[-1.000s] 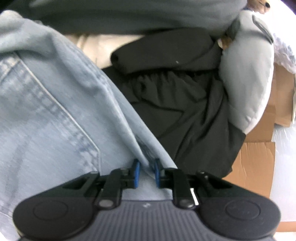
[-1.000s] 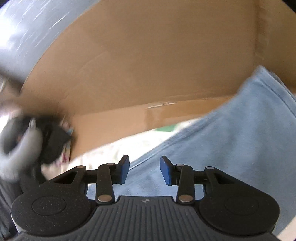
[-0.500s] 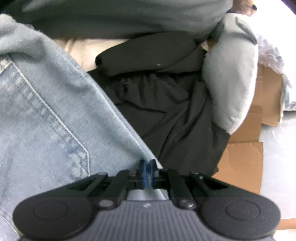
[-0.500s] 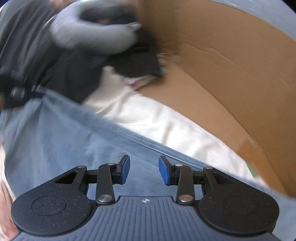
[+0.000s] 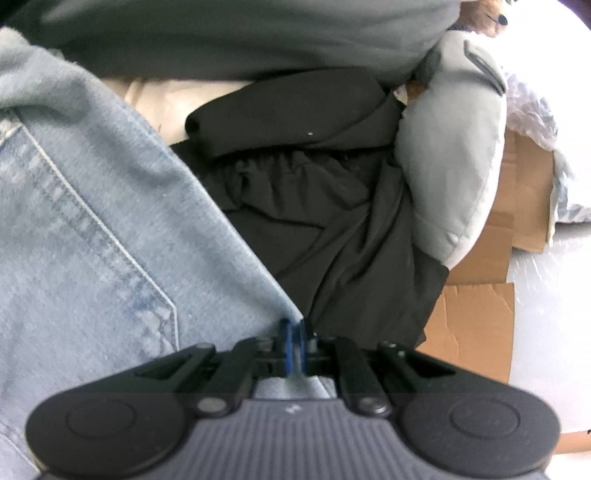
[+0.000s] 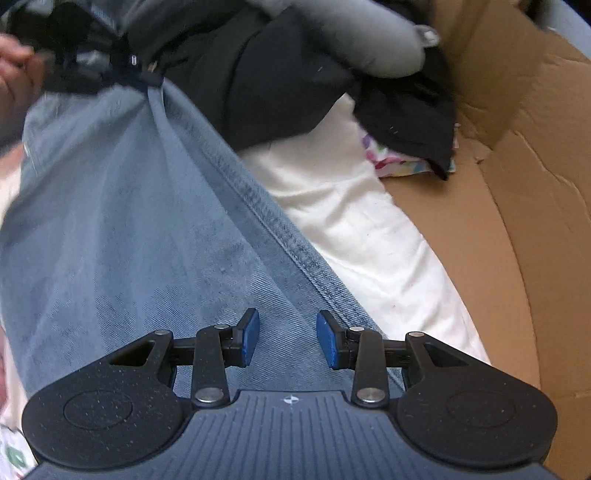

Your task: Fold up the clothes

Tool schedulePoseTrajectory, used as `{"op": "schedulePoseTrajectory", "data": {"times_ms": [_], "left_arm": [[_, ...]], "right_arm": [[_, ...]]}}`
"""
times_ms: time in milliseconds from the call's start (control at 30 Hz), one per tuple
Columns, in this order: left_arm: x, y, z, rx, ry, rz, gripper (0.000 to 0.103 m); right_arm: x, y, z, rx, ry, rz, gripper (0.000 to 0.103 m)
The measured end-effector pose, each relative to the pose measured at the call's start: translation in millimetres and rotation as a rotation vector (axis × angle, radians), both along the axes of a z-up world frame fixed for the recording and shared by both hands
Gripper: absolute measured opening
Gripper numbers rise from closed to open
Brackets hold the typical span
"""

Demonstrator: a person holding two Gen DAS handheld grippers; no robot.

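Note:
Light blue jeans (image 5: 92, 240) fill the left half of the left wrist view, with a back-pocket seam showing. My left gripper (image 5: 294, 332) is shut on the jeans' edge, and denim is pinched between the blue pads. In the right wrist view the jeans (image 6: 129, 240) stretch from the near edge up to the far left. There the left gripper (image 6: 147, 79) holds them beside a person's hand (image 6: 14, 74). My right gripper (image 6: 287, 338) hovers open over the denim near its seamed edge, with nothing between its fingers.
A crumpled black garment (image 5: 314, 206) lies beyond the jeans, with a grey padded item (image 5: 454, 155) on it. A dark grey garment (image 5: 240, 33) spans the top. A white sheet (image 6: 351, 221) covers the surface. A cardboard wall (image 6: 517, 184) rises on the right.
The left gripper closed on the jeans' edge and has stayed there. The right gripper rolled and swung away from the cardboard wall and now hangs over the jeans.

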State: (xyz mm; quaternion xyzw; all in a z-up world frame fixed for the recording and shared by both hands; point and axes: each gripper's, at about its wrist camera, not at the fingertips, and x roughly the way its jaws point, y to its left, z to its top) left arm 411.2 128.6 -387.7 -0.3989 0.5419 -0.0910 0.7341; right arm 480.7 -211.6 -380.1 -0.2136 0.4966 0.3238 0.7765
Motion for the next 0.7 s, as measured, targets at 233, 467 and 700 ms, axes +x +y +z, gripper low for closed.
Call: {"op": "schedulePoseTrajectory", "data": {"times_ms": [233, 467, 700], "left_arm": [[-10.3, 3.6, -6.3, -0.036, 0.004, 0.016, 0.003], [-19.5, -1.0, -9.0, -0.034, -0.003, 0.008, 0.003], [-31.0, 17.2, 0.7, -0.055, -0.013, 0.026, 0.003]], "right_arm": [[8.2, 14.9, -19.9, -0.084, 0.029, 0.123, 0.042], [12.2, 8.9, -14.8, -0.057, 0.060, 0.127, 0.012], [-9.5, 11.5, 15.1, -0.130, -0.050, 0.128, 0.000]]}}
